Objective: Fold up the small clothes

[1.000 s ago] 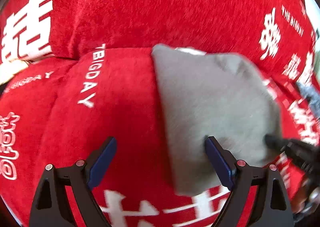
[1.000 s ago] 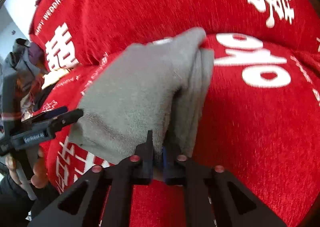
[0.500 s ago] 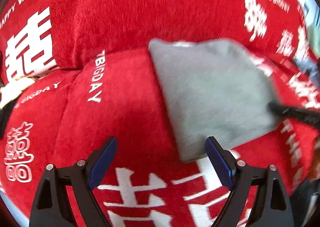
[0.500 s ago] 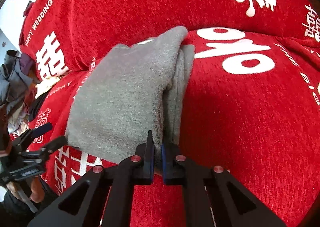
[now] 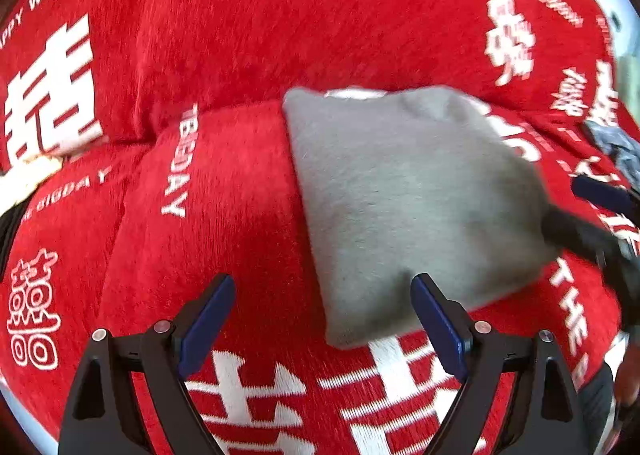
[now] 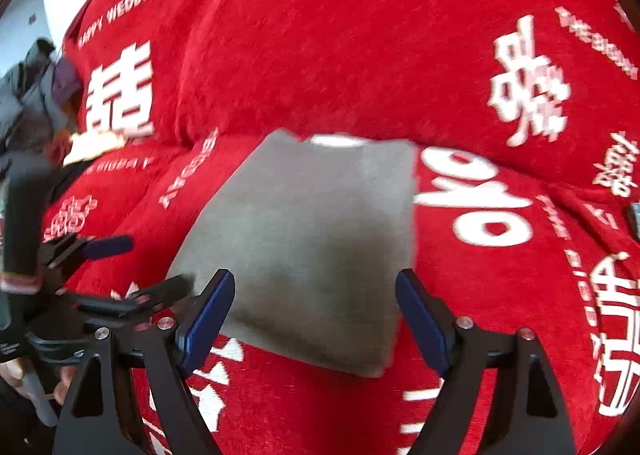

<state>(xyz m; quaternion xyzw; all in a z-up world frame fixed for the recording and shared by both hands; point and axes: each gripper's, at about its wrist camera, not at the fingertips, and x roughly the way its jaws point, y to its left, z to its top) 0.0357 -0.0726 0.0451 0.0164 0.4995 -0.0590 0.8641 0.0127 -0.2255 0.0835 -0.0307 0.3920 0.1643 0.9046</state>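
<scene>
Grey garment (image 6: 316,251): lying flat, apparently folded into a rough square, resting on red printed cover (image 6: 320,55).

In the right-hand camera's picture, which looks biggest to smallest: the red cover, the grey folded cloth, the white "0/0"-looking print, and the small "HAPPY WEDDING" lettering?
1. Red cover, filling nearly the whole view.
2. Grey folded cloth.
3. White print beside the cloth.
4. "HAPPY WEDDING" lettering, though it lies farther back, so its smallness is partly distance.

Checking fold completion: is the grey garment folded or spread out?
Folded. The grey garment lies as a compact rectangle on the red cover, with a thick doubled edge nearest the camera.
</scene>
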